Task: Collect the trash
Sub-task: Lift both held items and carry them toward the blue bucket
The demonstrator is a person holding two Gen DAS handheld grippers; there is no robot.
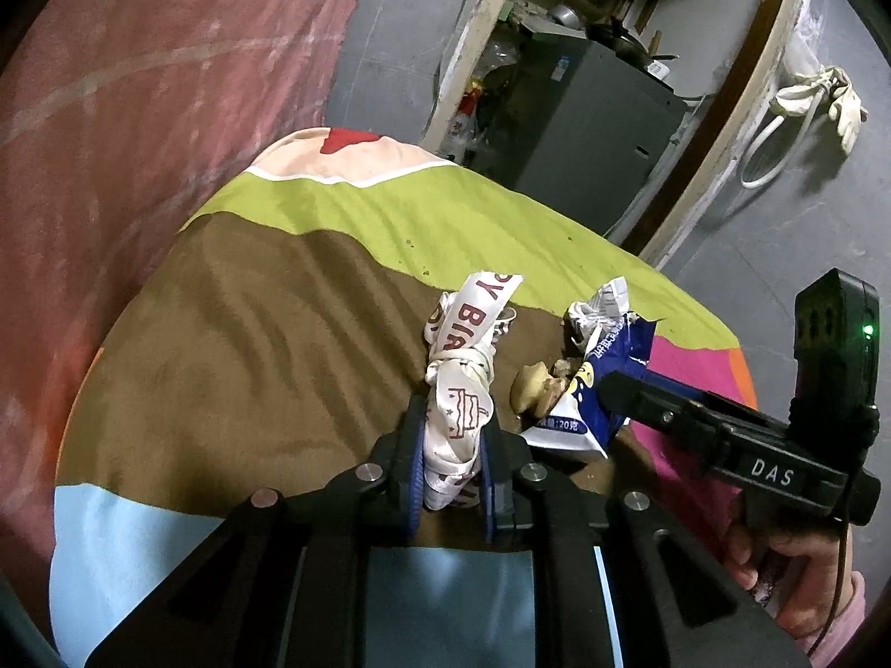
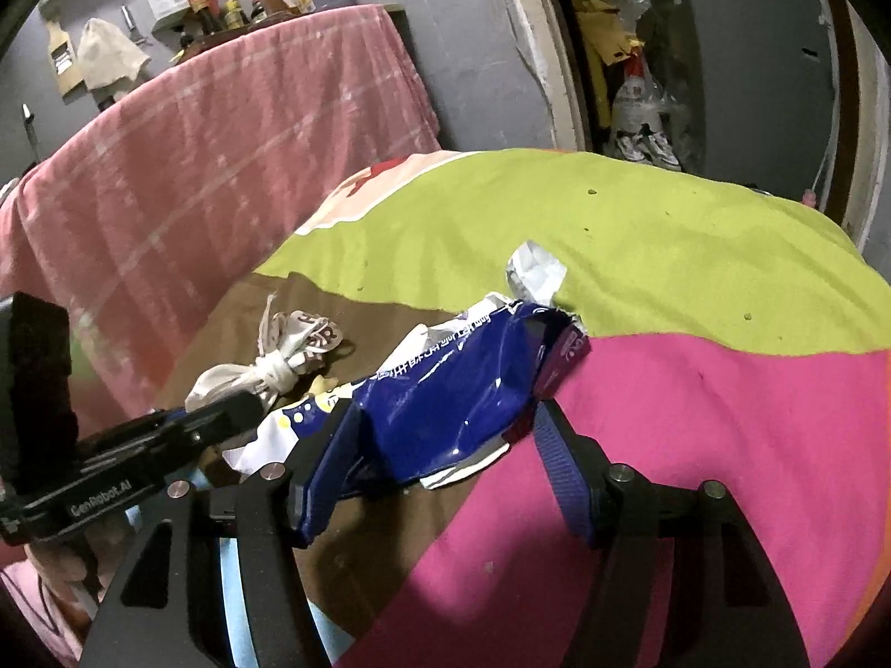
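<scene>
In the left wrist view my left gripper [image 1: 452, 448] is shut on a knotted white ribbon [image 1: 462, 373] printed with birthday lettering; its far end trails onto the patchwork cloth [image 1: 250, 334]. Right of it lie a beige food scrap [image 1: 529, 389] and a crumpled white paper [image 1: 598, 306]. The right gripper [image 1: 612, 395] reaches in from the right onto a blue snack wrapper [image 1: 573, 423]. In the right wrist view the blue snack wrapper [image 2: 445, 395] spans my right gripper [image 2: 440, 445], and both blue pads [image 2: 328, 462] press on it. The left gripper [image 2: 239, 406] holds the ribbon [image 2: 278, 367] at the left.
The colourful cloth [image 2: 668, 256] drops away at its far and right edges. A pink checked cover [image 2: 195, 167] hangs over furniture to the left. Behind is a doorway with a grey cabinet [image 1: 584, 128], bottles and clutter. White gloves [image 1: 835, 94] hang on the wall.
</scene>
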